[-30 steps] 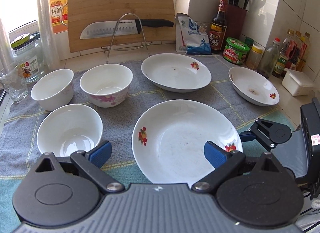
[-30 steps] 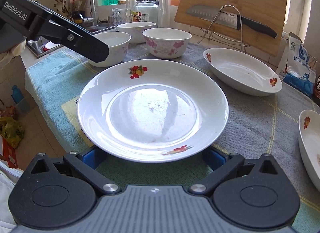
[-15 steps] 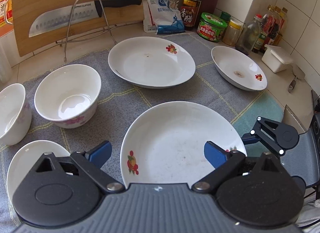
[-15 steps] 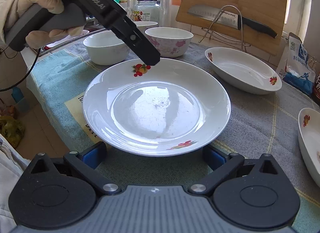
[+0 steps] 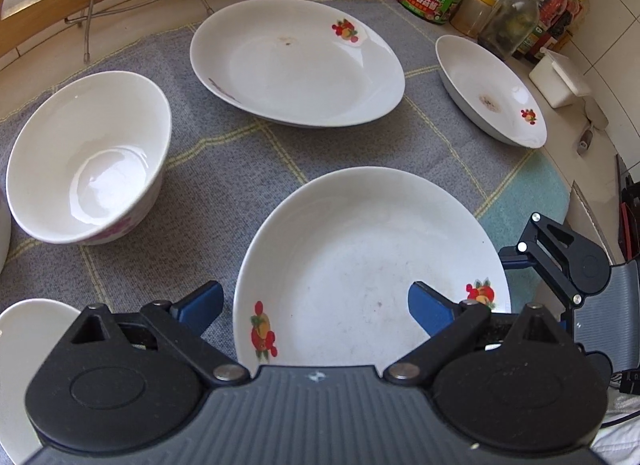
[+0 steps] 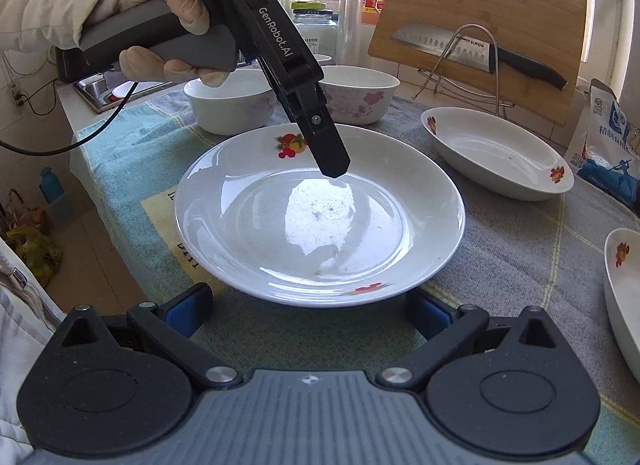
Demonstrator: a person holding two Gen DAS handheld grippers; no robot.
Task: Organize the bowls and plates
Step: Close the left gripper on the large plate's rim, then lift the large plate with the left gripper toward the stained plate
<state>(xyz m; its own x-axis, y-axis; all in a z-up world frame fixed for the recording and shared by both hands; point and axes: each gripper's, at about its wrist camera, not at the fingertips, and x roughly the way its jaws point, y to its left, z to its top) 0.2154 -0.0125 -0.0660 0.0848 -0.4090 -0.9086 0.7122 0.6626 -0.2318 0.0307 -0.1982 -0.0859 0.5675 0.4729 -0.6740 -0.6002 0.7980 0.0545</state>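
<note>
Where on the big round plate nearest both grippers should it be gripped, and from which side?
Grip the big round plate by its raised rim at the near edge, where the right gripper faces it with fingers open. The rim flares up off the towel, leaving room for one finger beneath. The left gripper, open, hovers above it.

A: Where did the nearest plate sit?

B: On the towel, just ahead of the right gripper, with the left gripper hanging over its far half.

A: And behind it?

B: Two bowls side by side, one to the left and one to the right. A second plate lay further right, in front of the cutting board with the knife resting against it on the rack.

A: Anything else?

B: A third plate at the right edge, well apart from the others.
</note>
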